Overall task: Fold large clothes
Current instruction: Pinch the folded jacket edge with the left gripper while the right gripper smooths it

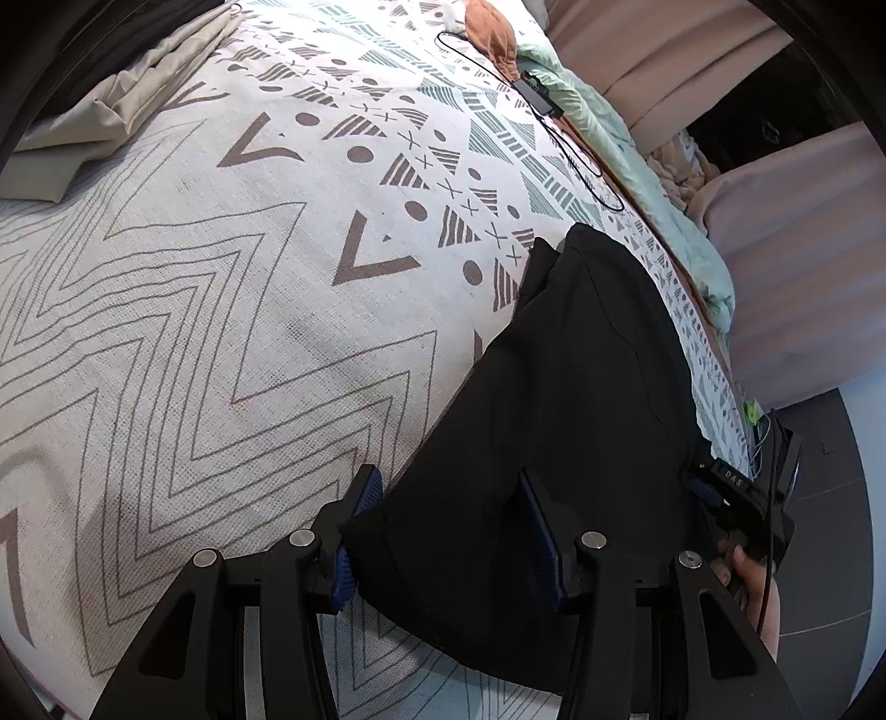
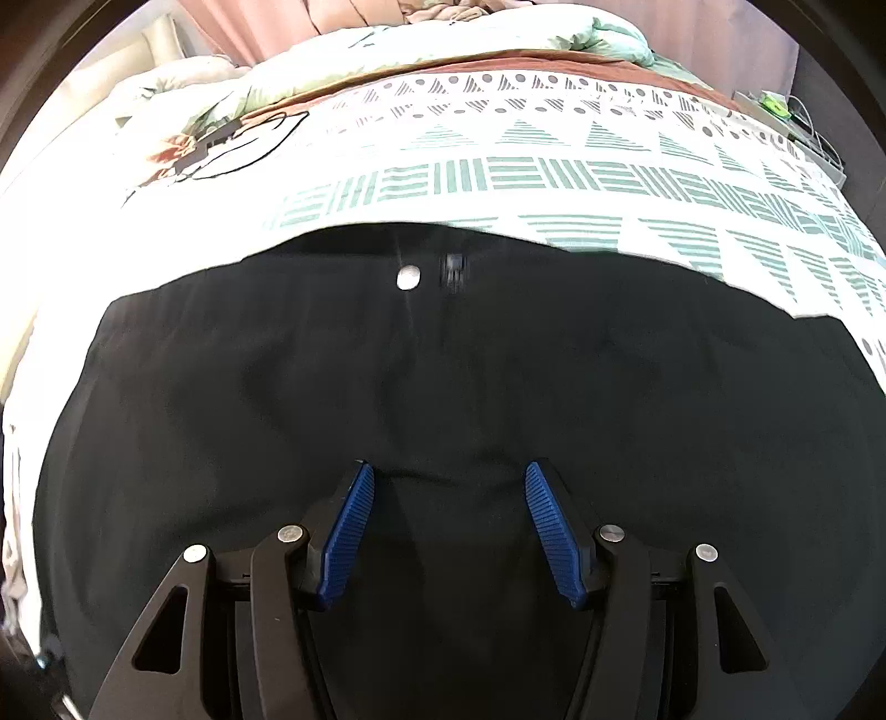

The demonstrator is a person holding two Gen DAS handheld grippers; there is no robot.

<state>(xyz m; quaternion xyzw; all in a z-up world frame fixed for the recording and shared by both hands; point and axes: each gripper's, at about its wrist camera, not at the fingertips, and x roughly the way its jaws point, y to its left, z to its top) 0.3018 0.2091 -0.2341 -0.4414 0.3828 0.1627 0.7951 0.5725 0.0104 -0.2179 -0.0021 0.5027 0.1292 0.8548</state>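
Black trousers [image 1: 559, 399] lie on the patterned bedspread [image 1: 232, 288]. In the left wrist view my left gripper [image 1: 446, 487] is open, its blue pads on either side of the garment's near edge, with cloth between the jaws. In the right wrist view the trousers [image 2: 443, 387] fill the lower frame, waistband far, with a silver button [image 2: 408, 277] at its middle. My right gripper [image 2: 448, 482] is open just above the black cloth. The right gripper's body and the hand holding it show at the left view's right edge [image 1: 742, 509].
A folded beige garment [image 1: 127, 105] lies at the far left of the bed. A black cable with a small box [image 1: 540, 94] lies near the far edge. A mint duvet [image 2: 443, 50] and pink curtains [image 1: 664, 61] lie beyond. The bed's edge and grey floor [image 1: 830, 498] are at right.
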